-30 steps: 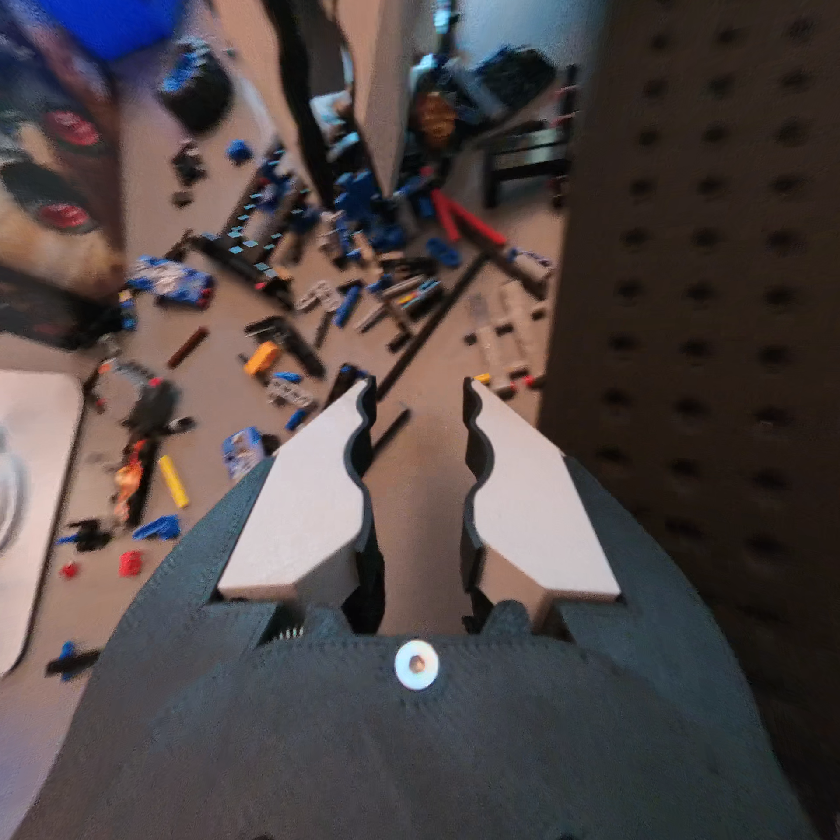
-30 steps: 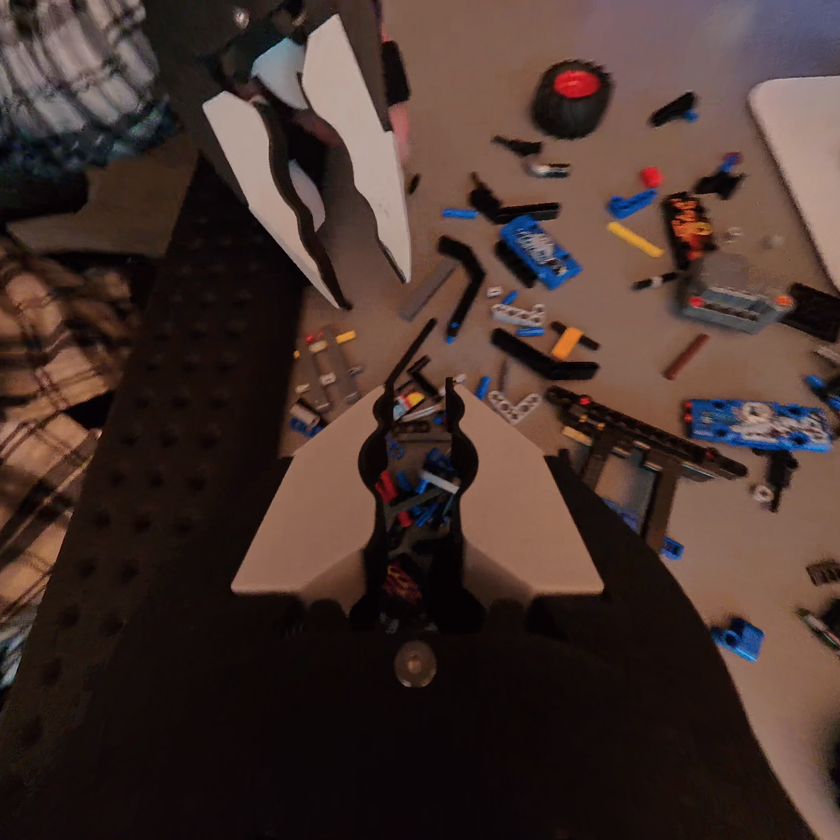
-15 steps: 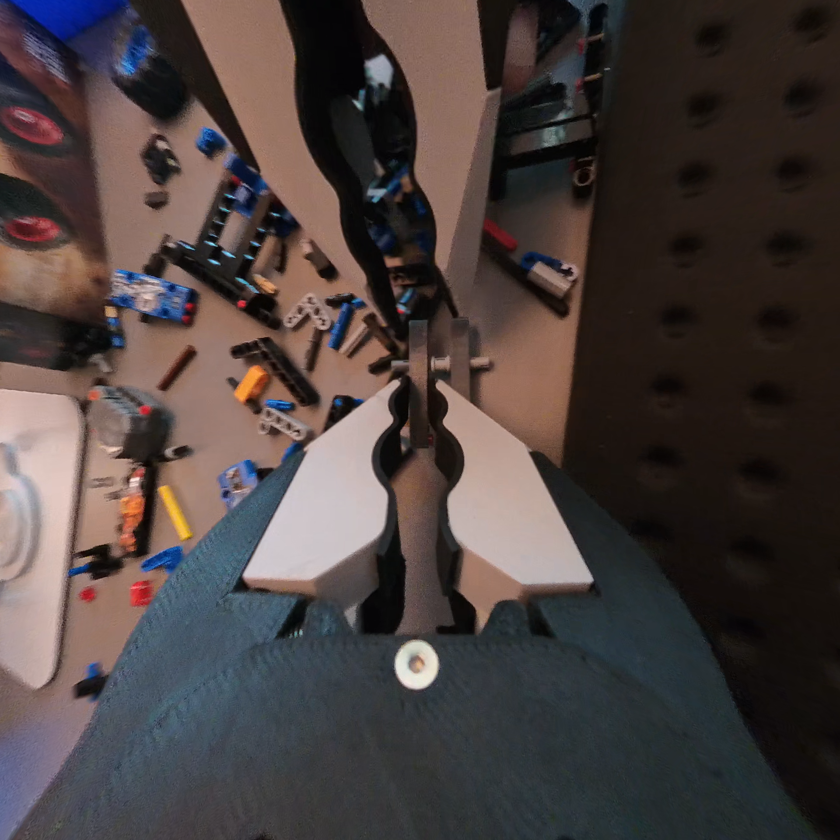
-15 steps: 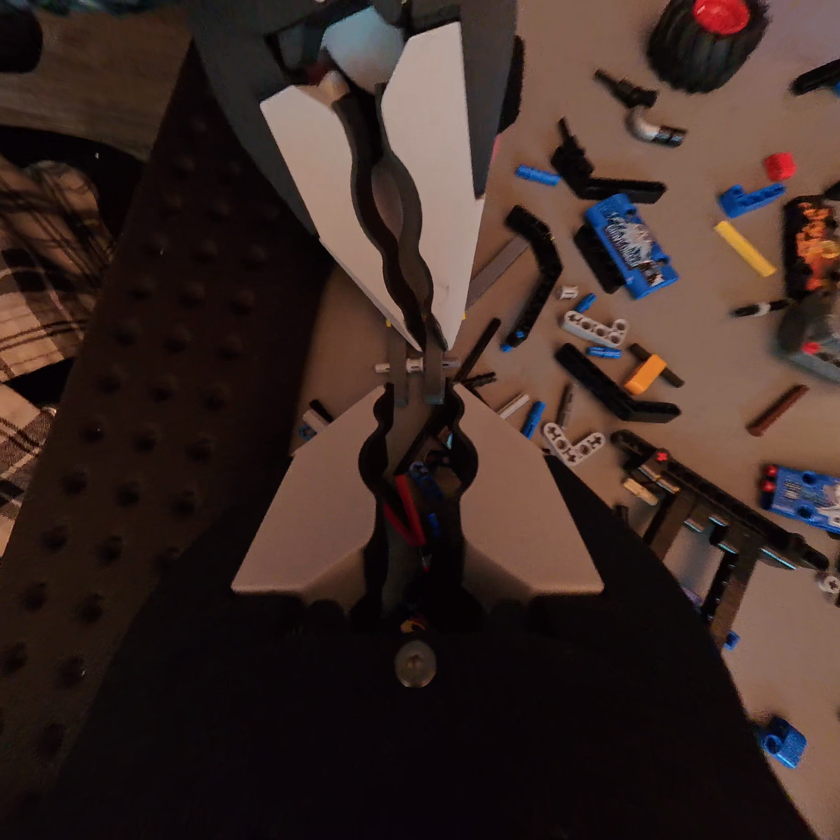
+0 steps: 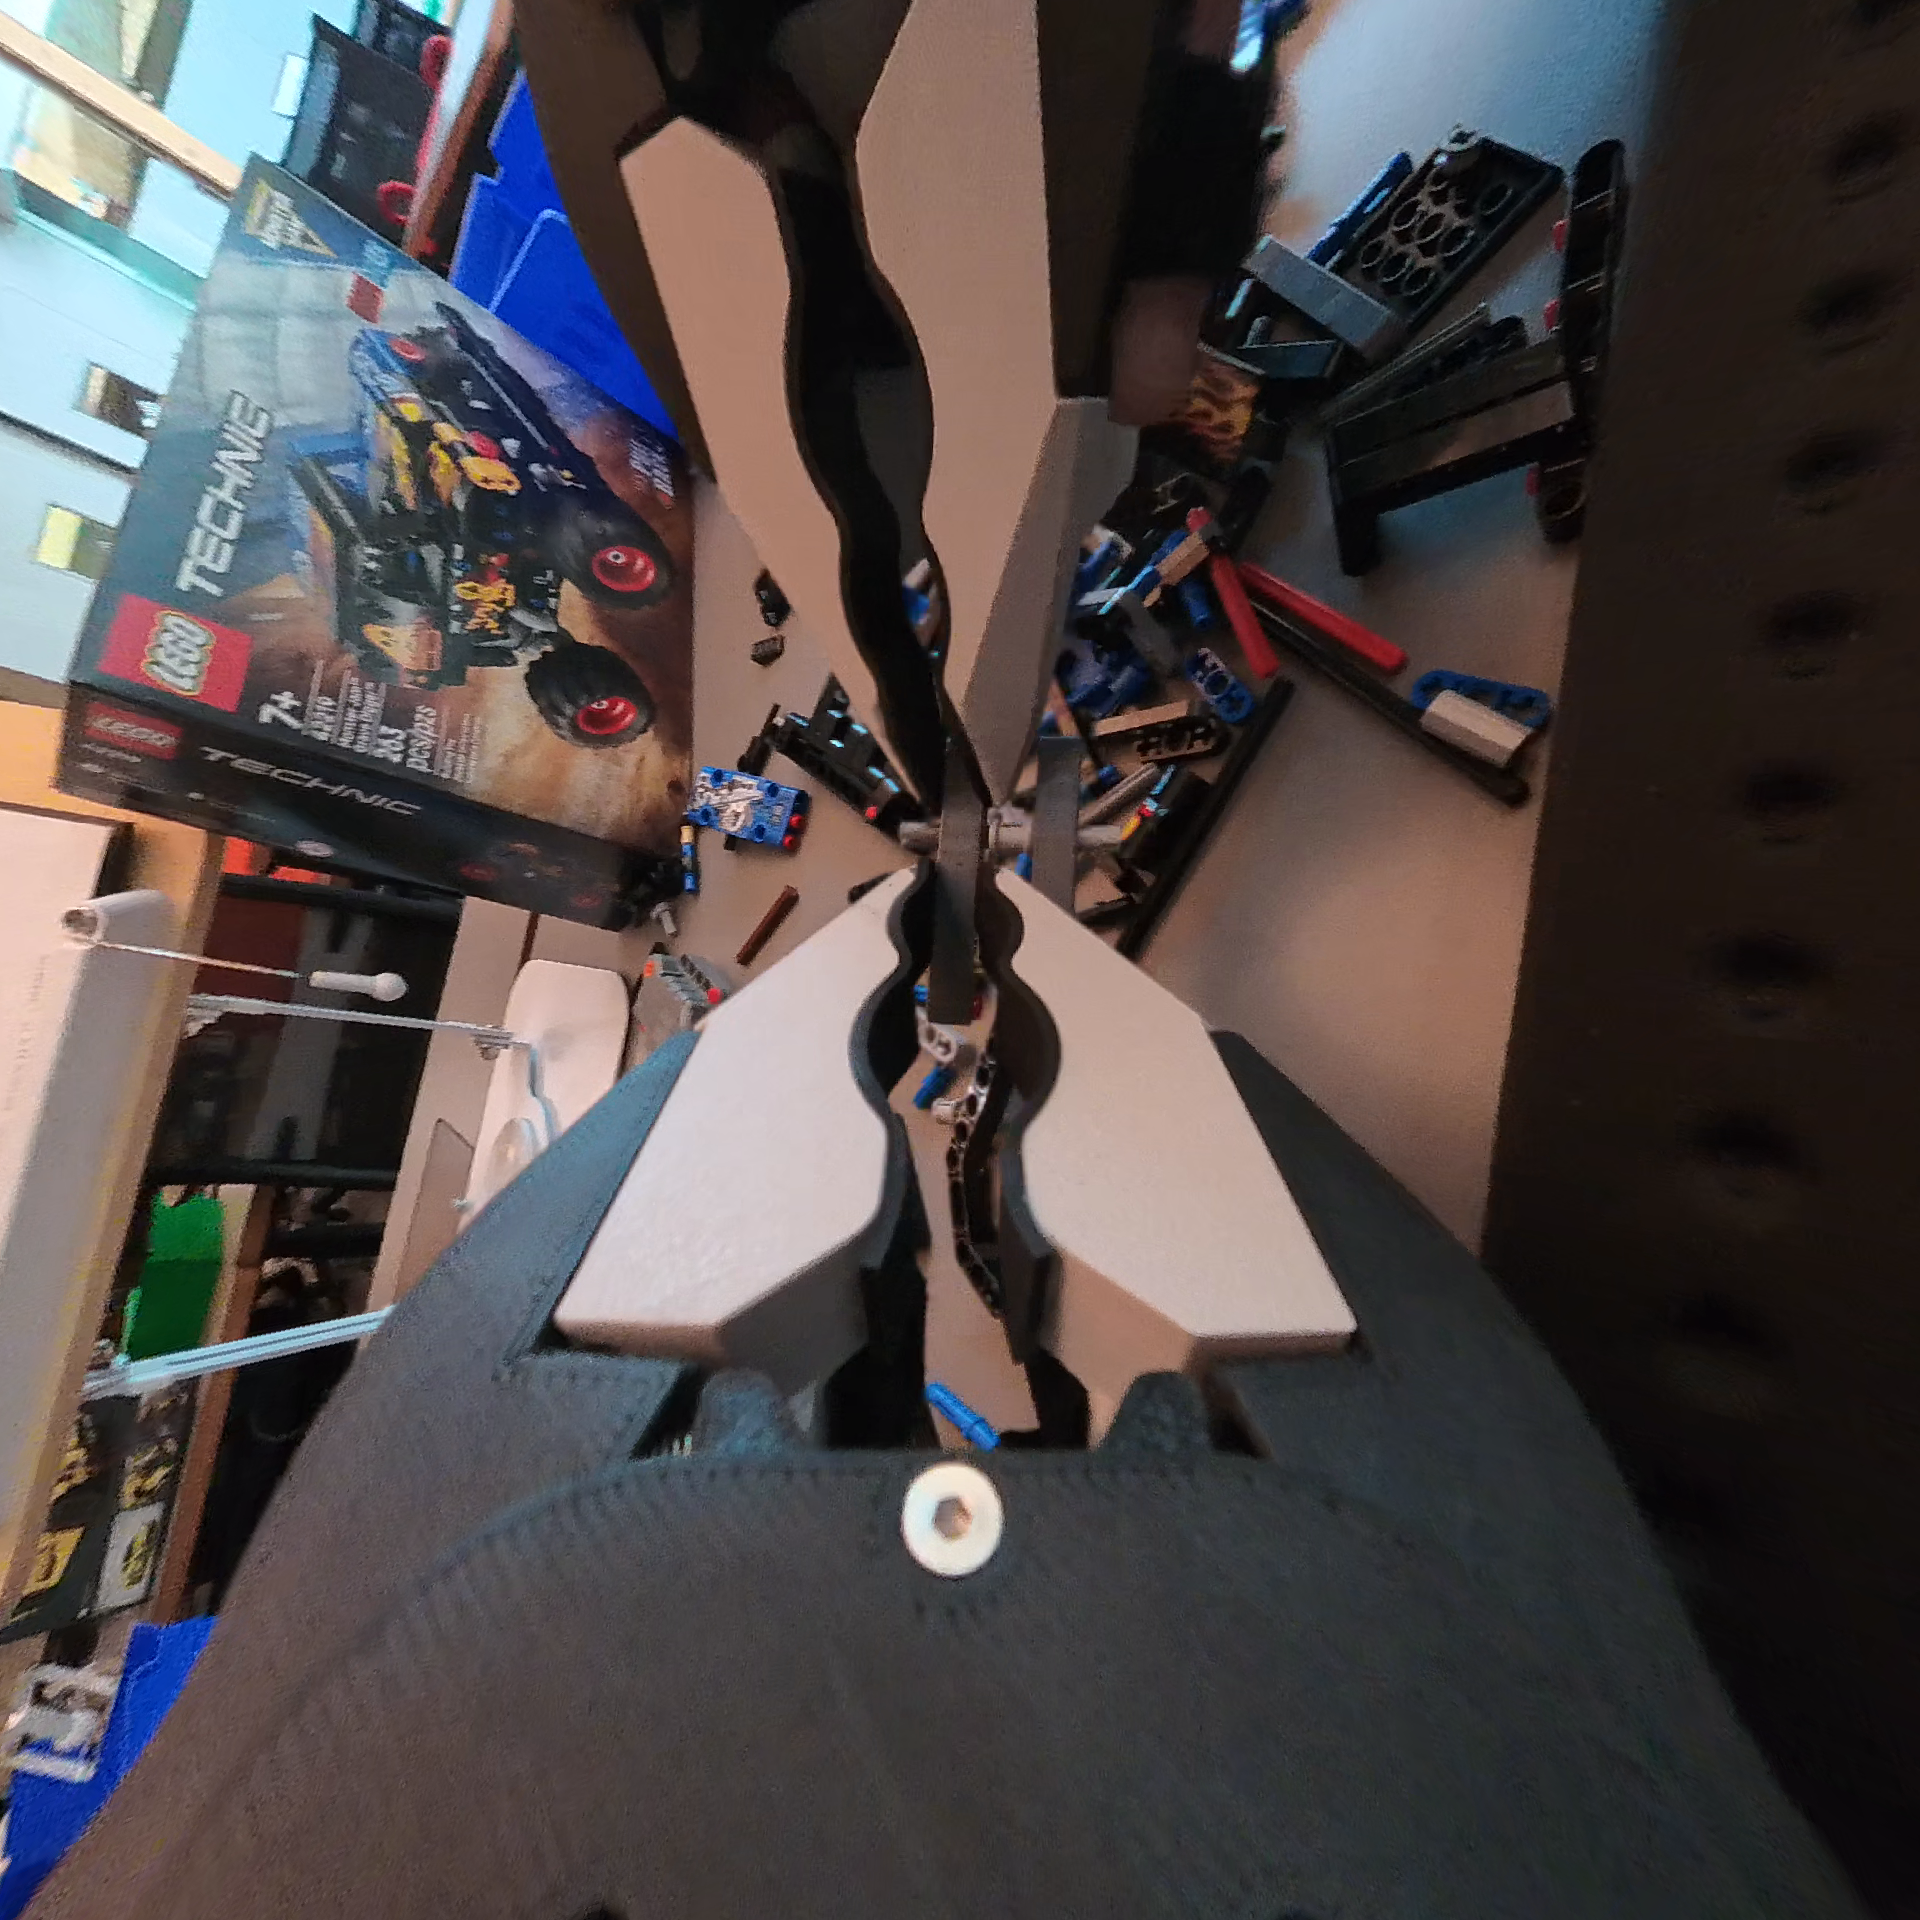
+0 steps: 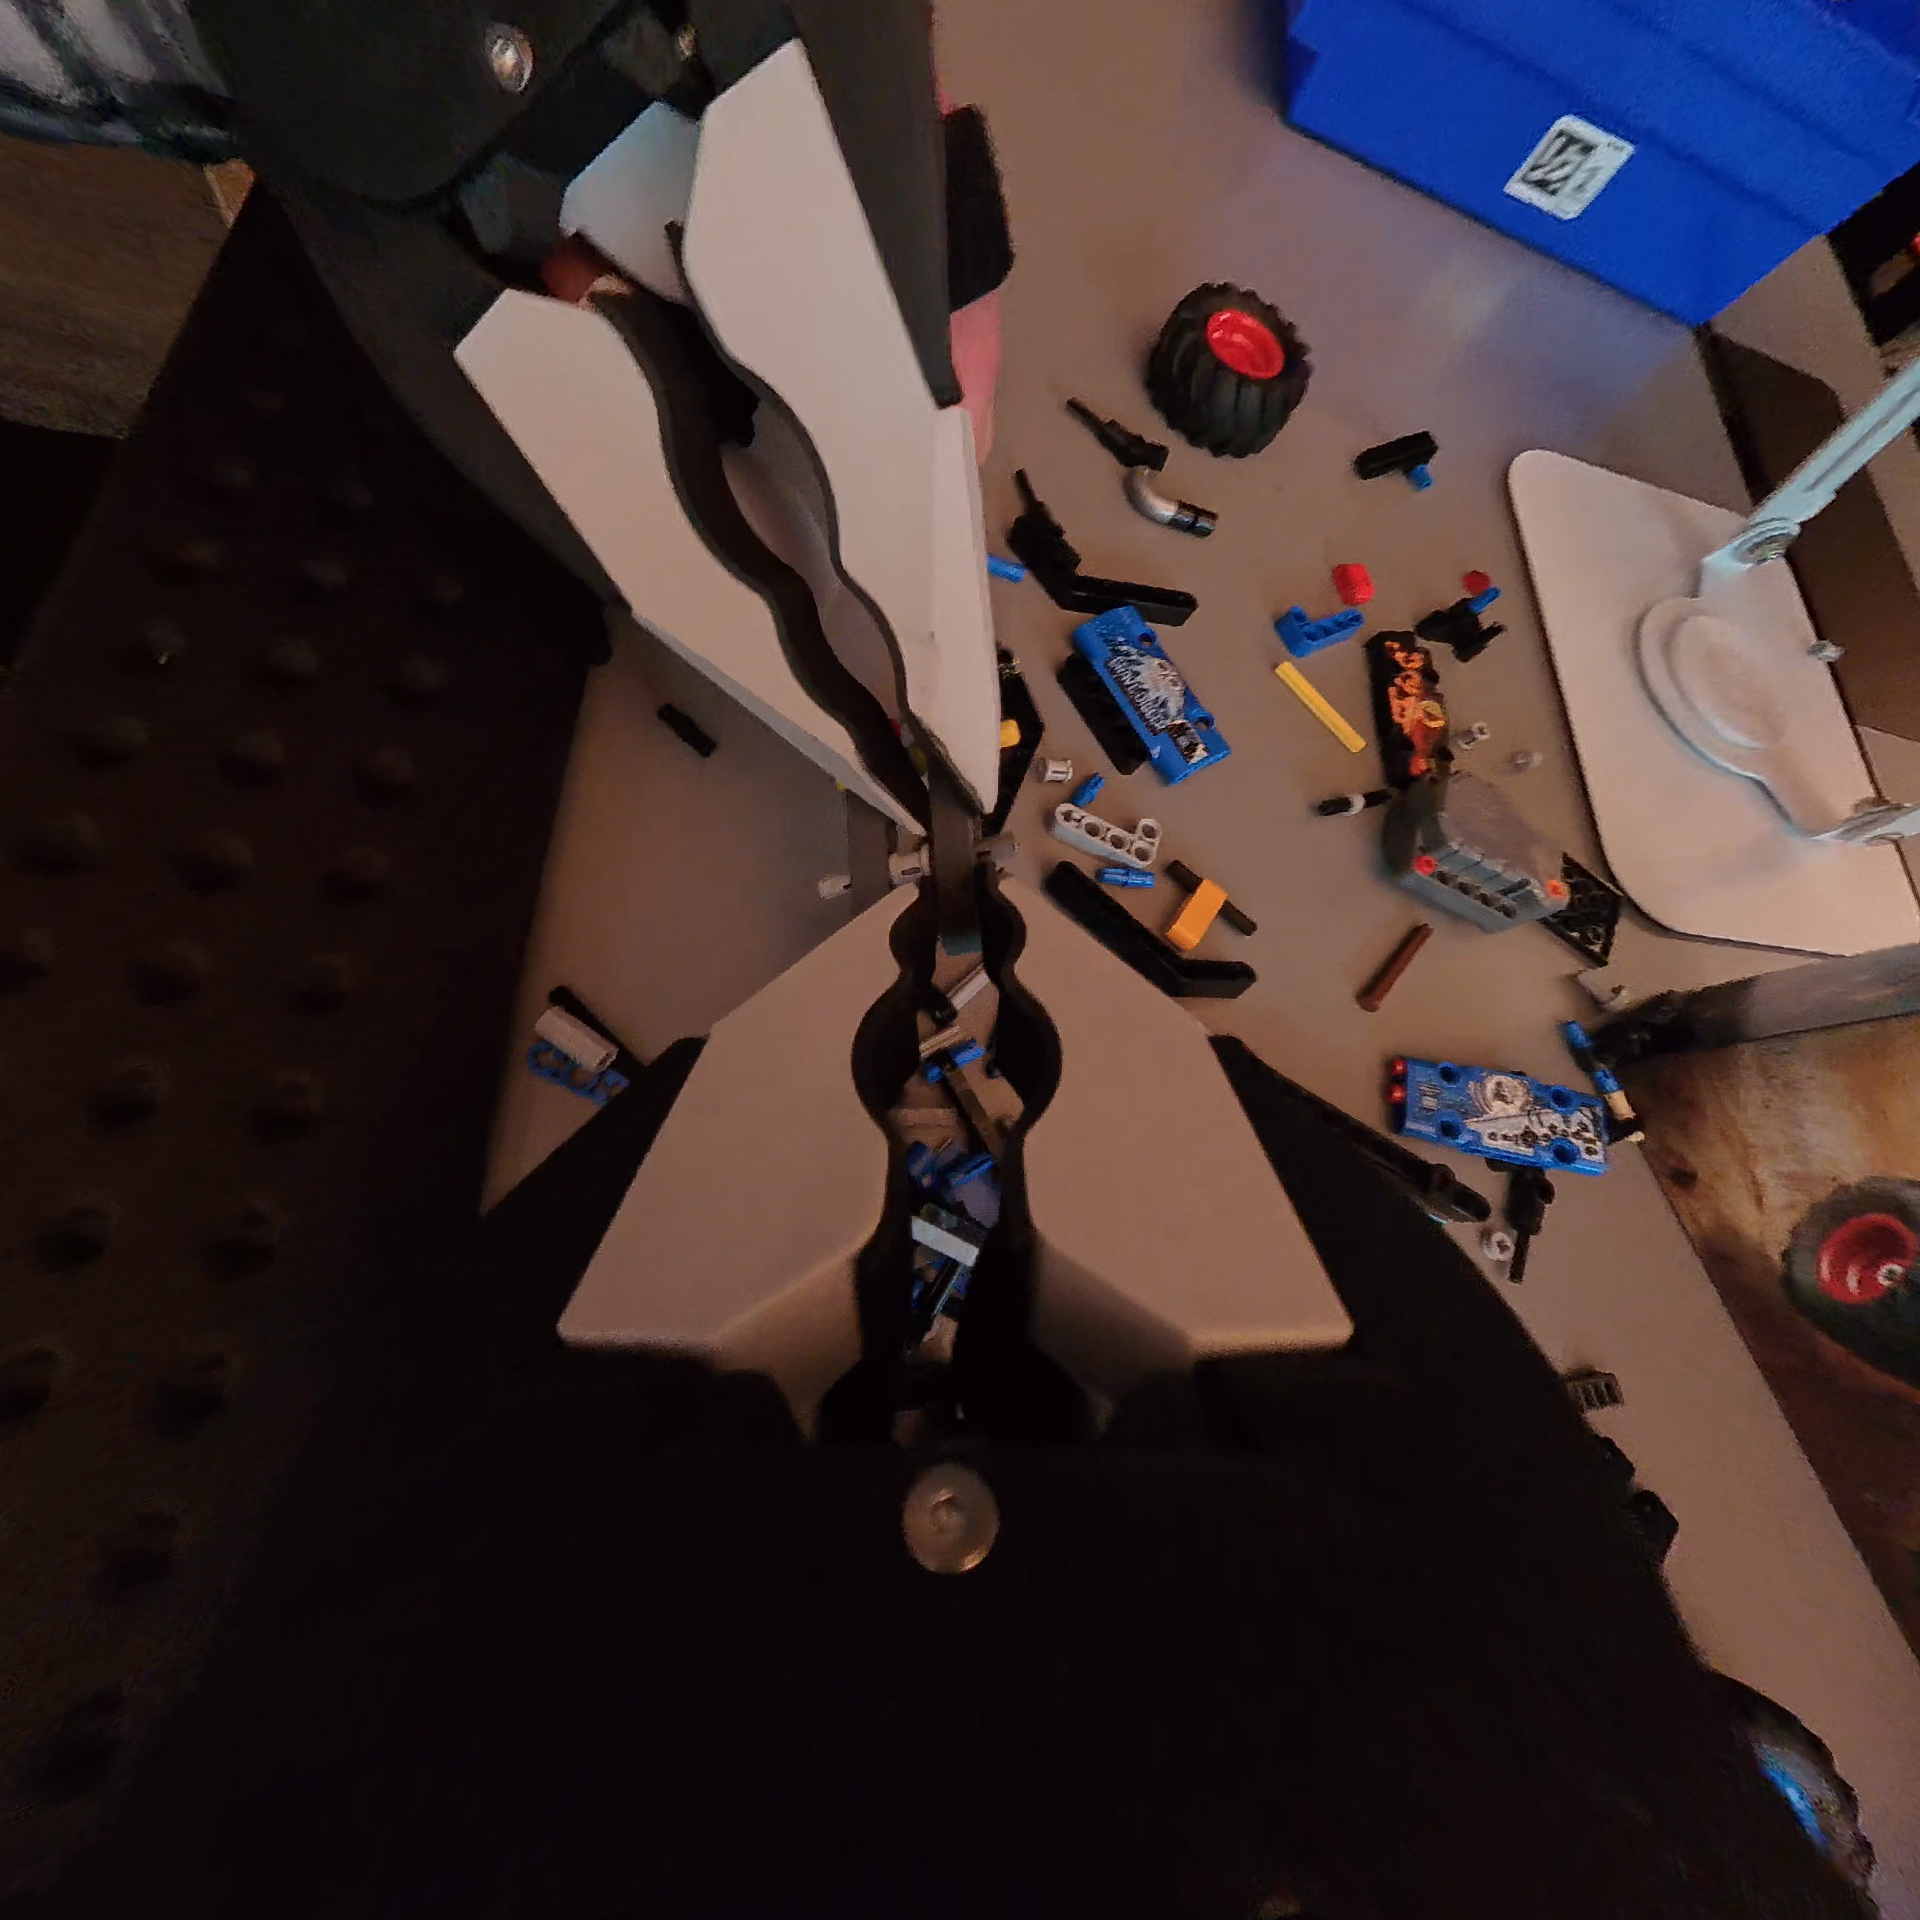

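Note:
A small dark grey beam piece with light grey pins through it hangs above the table. A second grey beam sits on the same pins. My left gripper is shut on the lower end of the first beam. My right gripper comes in from above, tip to tip with the left, and is shut on the beam's other end. In the right wrist view the same beam is pinched between my right gripper and the left gripper opposite it.
Loose blue, black and grey building parts lie over the table. There is a black wheel with a red hub, a toy box, a blue bin, a white stand base, a black frame and a dark pegboard. My two grippers' fingertips are within a few centimetres of each other.
My left gripper was open a second ago and has shut on the grey beam piece. The right gripper met it tip to tip. Both have risen, and the left view has tilted up.

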